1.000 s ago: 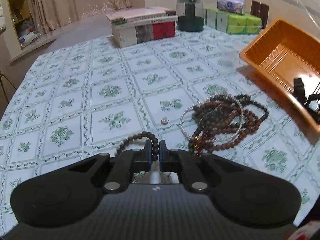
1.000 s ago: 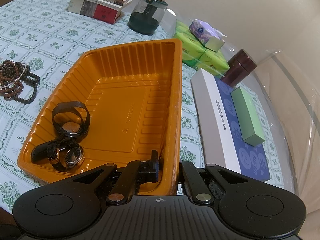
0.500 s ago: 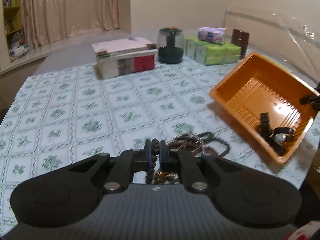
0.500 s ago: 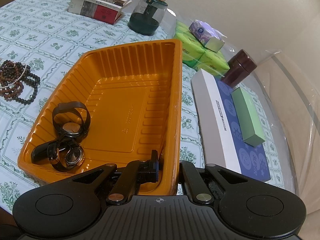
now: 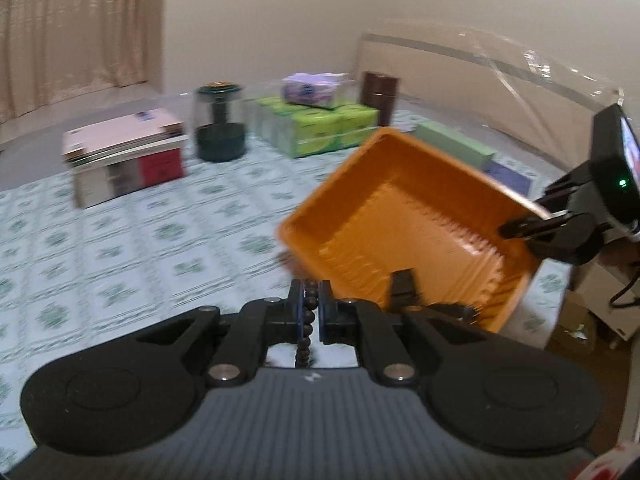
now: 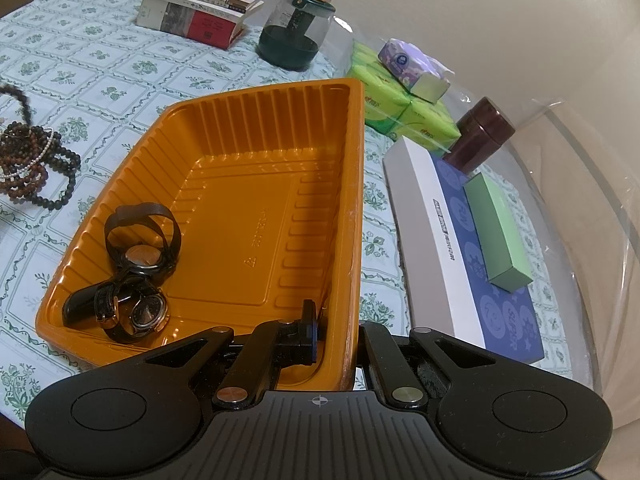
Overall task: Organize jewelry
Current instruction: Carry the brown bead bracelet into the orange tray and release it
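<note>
Nearest the left wrist camera, the left gripper (image 5: pixel 309 309) is pinching a strand of dark brown wooden beads, the beaded bracelet (image 5: pixel 305 334), between its closed fingers; the strand is hanging down out of the jaws and is clear of the tablecloth, just short of the near wall of the orange plastic tray (image 5: pixel 404 216). The picture is blurring, so bead detail is uncertain. Nearest the right wrist camera, the right gripper (image 6: pixel 336 336) is clamping the tray's side wall, one finger inside and one outside, and is tipping the tray up on that side. Inside the tray, two wristwatches (image 6: pixel 136 276) with dark straps are lying together at the low corner; the rest of the tray floor is showing bare. Beyond the tray on the floral tablecloth (image 6: pixel 120 68), a pile of beaded bracelets (image 6: pixel 32 164), brown and black with a thin pearl-like strand among them, is sitting well apart from the tray. Further back, a stack of books (image 6: pixel 200 12), a glass jar with a dark green base (image 6: pixel 294 36), green tissue packs (image 6: pixel 400 112), a brown canister (image 6: pixel 480 136) and a long white and blue box (image 6: pixel 460 248) are standing untouched. Judgement: the task appears to be in its early-to-middle stage. The watches are in, one bracelet is on its way, and the pile is waiting to be collected.
</note>
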